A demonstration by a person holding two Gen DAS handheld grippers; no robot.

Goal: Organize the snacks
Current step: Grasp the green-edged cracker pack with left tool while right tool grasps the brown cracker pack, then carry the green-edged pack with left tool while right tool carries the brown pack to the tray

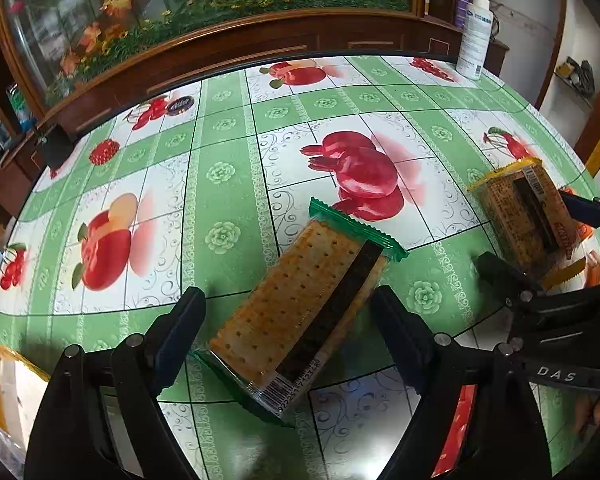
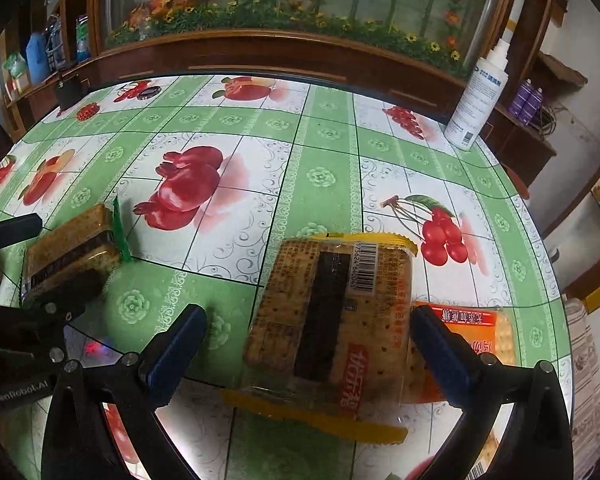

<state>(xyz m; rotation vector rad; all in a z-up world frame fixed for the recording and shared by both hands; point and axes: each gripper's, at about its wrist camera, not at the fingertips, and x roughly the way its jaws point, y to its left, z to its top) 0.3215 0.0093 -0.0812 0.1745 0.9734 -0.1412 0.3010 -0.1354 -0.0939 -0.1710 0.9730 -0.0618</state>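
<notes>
Left wrist view: black fingers of the left gripper [image 1: 288,320] stand wide apart, gripping nothing; a green-edged cracker pack [image 1: 300,304] lies between them on the fruit-print tablecloth [image 1: 228,168], touching neither.
Right wrist view: right gripper [image 2: 306,336] equally spread, empty, straddling a yellow-edged cracker pack [image 2: 332,312]; an orange snack pack [image 2: 480,332] lies just outside its right finger

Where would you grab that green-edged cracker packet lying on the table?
Grip the green-edged cracker packet across its middle, one finger on each long side, coming down from above. It lies flat on the table, its crimped ends are flimsy, and the left tool, open, already straddles its width.
</notes>
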